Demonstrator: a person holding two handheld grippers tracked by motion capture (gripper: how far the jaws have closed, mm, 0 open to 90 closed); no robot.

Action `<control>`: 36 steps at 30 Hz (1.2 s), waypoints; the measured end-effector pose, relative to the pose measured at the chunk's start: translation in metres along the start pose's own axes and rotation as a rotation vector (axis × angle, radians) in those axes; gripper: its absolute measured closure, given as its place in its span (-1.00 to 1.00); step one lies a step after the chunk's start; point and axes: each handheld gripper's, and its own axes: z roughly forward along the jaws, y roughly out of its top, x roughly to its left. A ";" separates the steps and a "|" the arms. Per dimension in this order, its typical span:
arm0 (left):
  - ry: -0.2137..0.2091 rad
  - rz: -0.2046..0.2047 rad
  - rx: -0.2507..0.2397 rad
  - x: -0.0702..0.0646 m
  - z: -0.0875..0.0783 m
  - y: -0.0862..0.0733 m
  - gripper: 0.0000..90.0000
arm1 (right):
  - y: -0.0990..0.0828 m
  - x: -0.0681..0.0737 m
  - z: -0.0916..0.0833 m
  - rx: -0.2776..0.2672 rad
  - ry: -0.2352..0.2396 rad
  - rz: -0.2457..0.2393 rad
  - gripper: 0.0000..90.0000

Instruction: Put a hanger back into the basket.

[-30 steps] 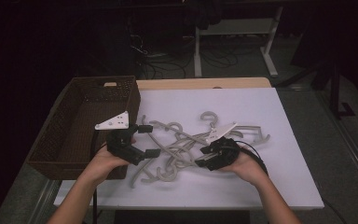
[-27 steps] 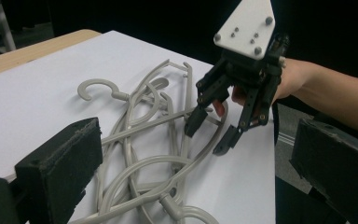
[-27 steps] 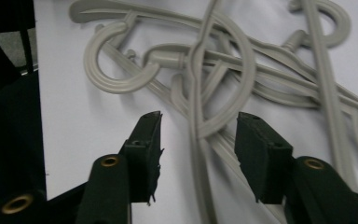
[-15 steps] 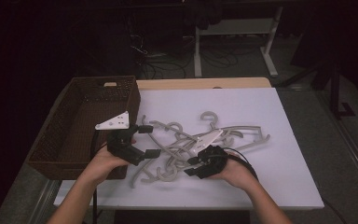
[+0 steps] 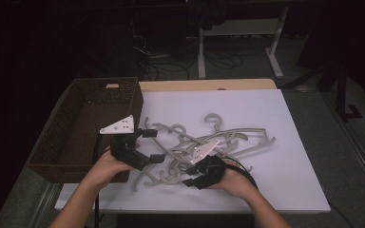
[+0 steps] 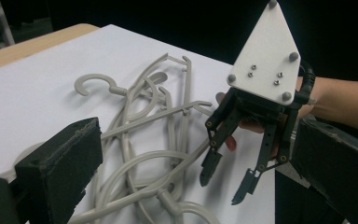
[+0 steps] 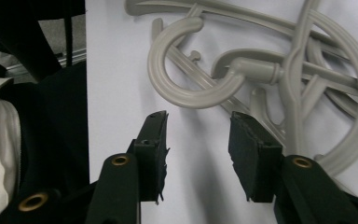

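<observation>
A: What do the hangers [image 5: 204, 145] look like?
B: Pale grey plastic, thin curved arms and round hooks, tangled in 1 heap mid-table on the white sheet [image 5: 285, 114], at 3 o'clock from the brown wicker basket [image 5: 83, 121].
A: And the grippers?
B: The right gripper [image 5: 190, 181] has just been closing, jaws still apart, nothing between, at the heap's 6 o'clock edge. The left gripper [image 5: 152, 145] stands spread wide, empty, at 9 o'clock.

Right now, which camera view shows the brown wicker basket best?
The high view: the whole basket sits at the table's left edge, beside the grey hangers. The two gripper views look at hangers and white tabletop instead.
</observation>
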 end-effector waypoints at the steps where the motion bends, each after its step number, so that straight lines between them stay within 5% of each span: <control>1: 0.000 0.000 0.000 0.000 0.000 0.000 -0.97 | 0.000 -0.001 -0.001 -0.002 -0.001 0.002 0.23; 19: 0.085 -0.032 0.192 -0.022 0.030 -0.066 -0.86 | -0.009 -0.011 -0.020 -0.044 -0.019 0.031 0.12; 21: 0.103 -0.012 0.237 -0.024 0.033 -0.073 -0.81 | -0.008 -0.012 -0.021 -0.050 -0.019 0.036 0.10; 29: 0.124 0.009 0.319 -0.022 0.039 -0.081 -0.60 | -0.008 -0.014 -0.024 -0.065 -0.016 0.041 0.07; 36: 0.128 0.050 0.344 -0.025 0.043 -0.082 -0.41 | -0.009 -0.015 -0.026 -0.077 -0.015 0.051 0.06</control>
